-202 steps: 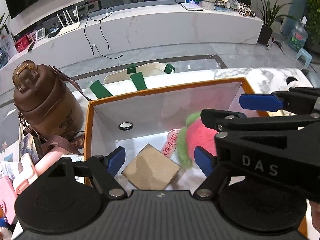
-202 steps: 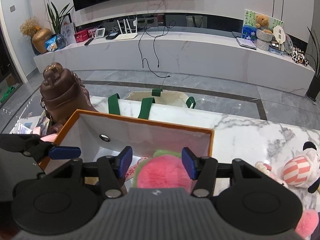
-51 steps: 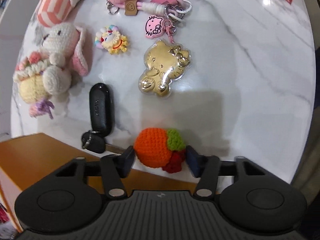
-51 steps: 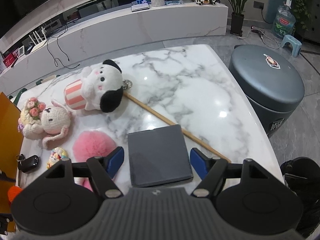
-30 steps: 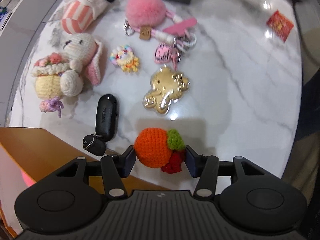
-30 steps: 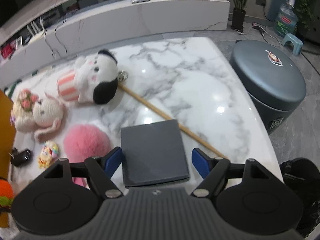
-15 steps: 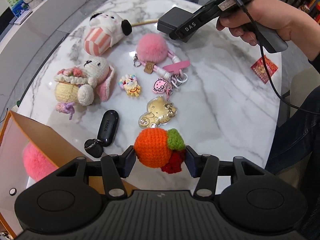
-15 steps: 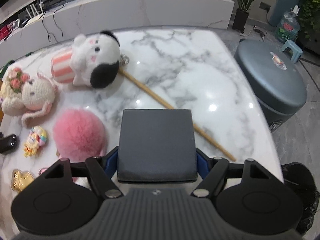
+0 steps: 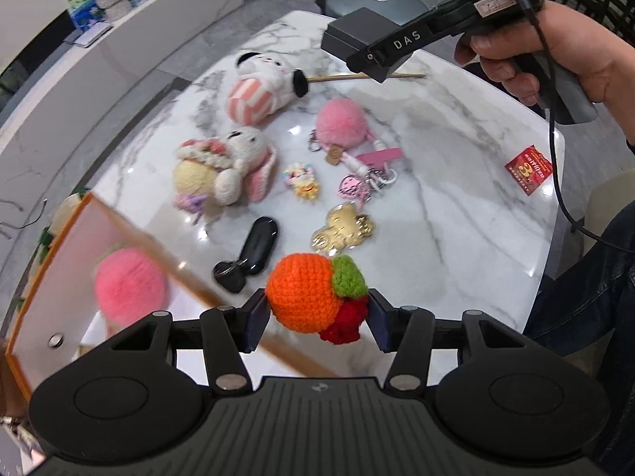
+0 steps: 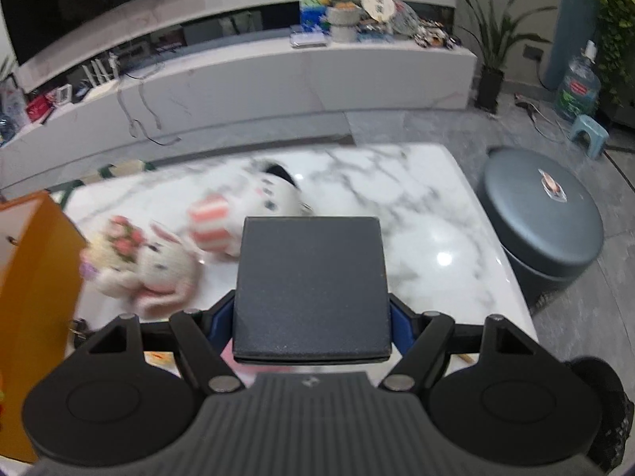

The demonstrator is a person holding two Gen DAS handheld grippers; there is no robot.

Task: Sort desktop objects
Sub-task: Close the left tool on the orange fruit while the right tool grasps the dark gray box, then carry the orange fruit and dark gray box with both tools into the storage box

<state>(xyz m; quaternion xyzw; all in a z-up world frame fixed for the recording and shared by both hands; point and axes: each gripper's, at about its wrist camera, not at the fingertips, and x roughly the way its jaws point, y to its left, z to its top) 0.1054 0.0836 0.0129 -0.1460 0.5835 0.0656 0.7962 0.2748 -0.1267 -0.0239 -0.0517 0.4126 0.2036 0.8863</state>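
Note:
My left gripper [image 9: 314,319] is shut on an orange crocheted fruit [image 9: 303,291] with a green and red tuft, held above the edge of the orange box [image 9: 59,246]. A pink plush [image 9: 127,285] lies inside the box. My right gripper [image 10: 311,317] is shut on a dark grey flat box [image 10: 311,285], lifted above the marble table [image 10: 428,238]; it also shows in the left wrist view [image 9: 357,37].
On the table lie a striped plush [image 9: 262,87], a bunny plush [image 9: 226,166], a pink pompom keychain [image 9: 343,123], a gold charm [image 9: 343,230], a black car key [image 9: 254,250], a wooden stick [image 9: 357,76] and a red packet [image 9: 528,168]. A grey stool [image 10: 543,222] stands right of the table.
Both grippers have risen. The right gripper closed on the dark grey box and lifted it off the table. The left gripper carried the orange fruit up and toward the orange box.

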